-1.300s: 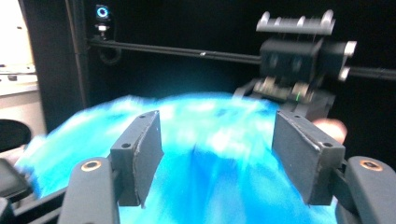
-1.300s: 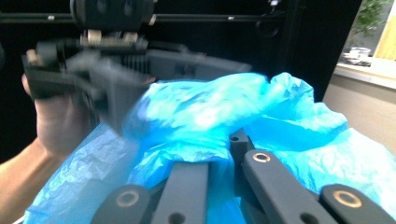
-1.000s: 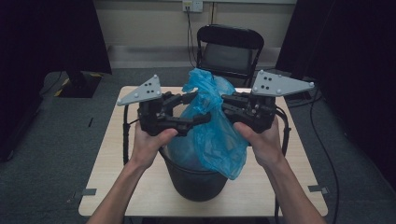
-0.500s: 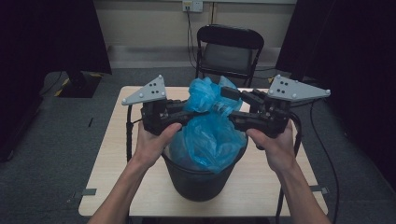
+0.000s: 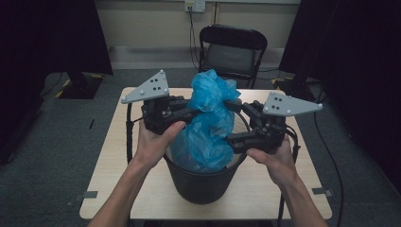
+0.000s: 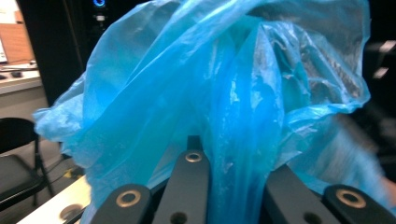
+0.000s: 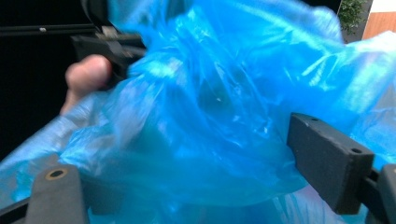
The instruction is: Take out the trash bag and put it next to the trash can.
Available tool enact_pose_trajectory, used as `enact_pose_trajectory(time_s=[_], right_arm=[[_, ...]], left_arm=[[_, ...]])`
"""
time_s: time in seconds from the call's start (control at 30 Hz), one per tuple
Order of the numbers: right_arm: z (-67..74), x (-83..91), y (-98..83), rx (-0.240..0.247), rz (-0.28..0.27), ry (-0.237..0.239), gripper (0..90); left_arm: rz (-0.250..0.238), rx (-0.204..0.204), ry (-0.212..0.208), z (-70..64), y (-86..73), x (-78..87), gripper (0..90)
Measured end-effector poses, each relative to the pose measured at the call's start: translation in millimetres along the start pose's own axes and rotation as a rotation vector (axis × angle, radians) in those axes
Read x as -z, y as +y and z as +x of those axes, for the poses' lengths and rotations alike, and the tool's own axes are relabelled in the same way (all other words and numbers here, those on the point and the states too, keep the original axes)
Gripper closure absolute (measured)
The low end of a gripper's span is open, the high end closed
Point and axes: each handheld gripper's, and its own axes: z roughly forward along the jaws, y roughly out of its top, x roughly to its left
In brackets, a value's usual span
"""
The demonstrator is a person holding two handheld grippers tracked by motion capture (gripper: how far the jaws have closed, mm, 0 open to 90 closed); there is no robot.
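Observation:
A crumpled blue plastic bag (image 5: 208, 127) stands in a black bucket (image 5: 203, 182) on the wooden table (image 5: 118, 156), its top bunched above the rim. My left gripper (image 5: 190, 113) reaches in from the left and is shut on a fold of the bag (image 6: 233, 116); the film is pinched between its black jaws (image 6: 233, 186). My right gripper (image 5: 234, 122) is at the bag's right side. Its jaws have just been opening and now stand wide apart (image 7: 191, 177), with loose bag (image 7: 210, 102) between them but not pressed.
A black folding chair (image 5: 231, 47) stands just behind the table. Dark curtains hang at both sides, and cables trail from the grippers over the table edges. Bare tabletop shows to the left, right and front of the bucket.
The right gripper let go of the bag, spread its jaws and sank a little. The left gripper closed on the bag. The bag settled lower into the bucket.

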Motion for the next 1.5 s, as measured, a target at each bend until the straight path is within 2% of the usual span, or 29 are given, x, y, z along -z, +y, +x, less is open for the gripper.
enact_pose_trajectory(time_s=[0.13, 0.3, 0.33, 0.4, 0.5, 0.57, 0.6, 0.67, 0.73, 0.77, 0.83, 0.87, 0.9, 0.93, 0.97, 1.0, 1.1, 1.3, 1.37, 1.43, 1.5], right_arm=[[-3.8, -8.8, 0.7, 0.004, -0.008, 0.002, 18.8], [-15.5, -19.7, 0.8, -0.026, -0.008, 0.024, 17.5], [-17.7, -24.2, -0.3, -0.029, 0.001, 0.031, 18.0], [-18.8, -26.0, -0.8, -0.034, 0.004, 0.031, 19.2], [-19.9, -27.9, -1.0, -0.046, -0.002, 0.056, 31.2], [-19.0, -28.3, -0.7, -0.036, -0.017, 0.074, 46.8], [-19.0, -28.3, -0.7, -0.036, -0.017, 0.074, 46.8], [-17.8, -28.6, 0.2, -0.026, -0.025, 0.089, 56.4], [-14.4, -29.0, 0.8, -0.011, -0.032, 0.110, 74.2], [-13.4, -29.1, 0.8, -0.010, -0.033, 0.116, 78.7], [-12.3, -29.3, 0.9, -0.009, -0.033, 0.114, 81.5], [-10.6, -29.6, 1.2, -0.006, -0.033, 0.088, 84.1], [-9.9, -29.5, 1.3, -0.005, -0.034, 0.071, 85.0], [-9.9, -29.5, 1.3, -0.005, -0.034, 0.071, 85.0], [-9.4, -29.0, 1.6, -0.004, -0.035, 0.063, 85.6], [-9.3, -28.3, 2.0, -0.005, -0.037, 0.058, 85.8], [-10.1, -26.4, 3.9, -0.009, -0.038, 0.049, 86.2], [-12.3, -23.4, 7.5, -0.019, -0.032, 0.034, 86.4], [-12.6, -23.5, 8.1, -0.021, -0.031, 0.034, 86.4], [-13.4, -25.5, 9.2, -0.027, -0.032, 0.037, 86.4], [-12.5, -29.0, 10.7, -0.026, -0.022, 0.036, 86.4]], left_arm=[[-0.024, -0.004, -0.032, -3.0, 8.3, -1.7, 89.3], [-0.056, 0.030, -0.085, -1.6, 12.6, -5.9, 89.3], [-0.062, 0.055, -0.115, -0.5, 11.6, -7.6, 89.2], [-0.062, 0.065, -0.130, 0.1, 10.4, -8.8, 89.1], [-0.049, 0.072, -0.157, 1.7, 6.3, -11.0, 88.6], [-0.044, 0.077, -0.167, 3.0, 6.0, -10.4, 87.4], [-0.044, 0.076, -0.172, 3.5, 6.5, -10.0, 87.4], [-0.038, 0.075, -0.167, 3.9, 7.5, -9.0, 84.3], [-0.027, 0.056, -0.145, 3.2, 8.7, -8.1, 81.4], [-0.027, 0.056, -0.145, 3.2, 8.7, -8.1, 78.4], [-0.025, 0.047, -0.132, 2.9, 8.7, -6.8, 74.9], [-0.020, 0.040, -0.094, 2.4, 8.1, -4.0, 66.9], [-0.016, 0.022, -0.070, 2.1, 7.9, -2.2, 58.9], [-0.016, 0.022, -0.070, 2.1, 7.9, -2.2, 50.6], [-0.014, 0.017, -0.040, 2.0, 7.5, -0.1, 50.6], [-0.020, 0.010, -0.026, 2.9, 7.0, 2.8, 42.1], [-0.032, 0.016, -0.019, 7.3, 4.1, 10.7, 26.5], [-0.019, 0.047, 0.010, 19.5, -7.0, 22.3, 15.7], [-0.012, 0.063, 0.001, 25.3, -13.5, 22.0, 15.6], [-0.009, 0.079, -0.031, 30.0, -20.8, 17.3, 14.4], [0.017, 0.080, -0.027, 29.9, -24.8, 9.1, 13.5]])
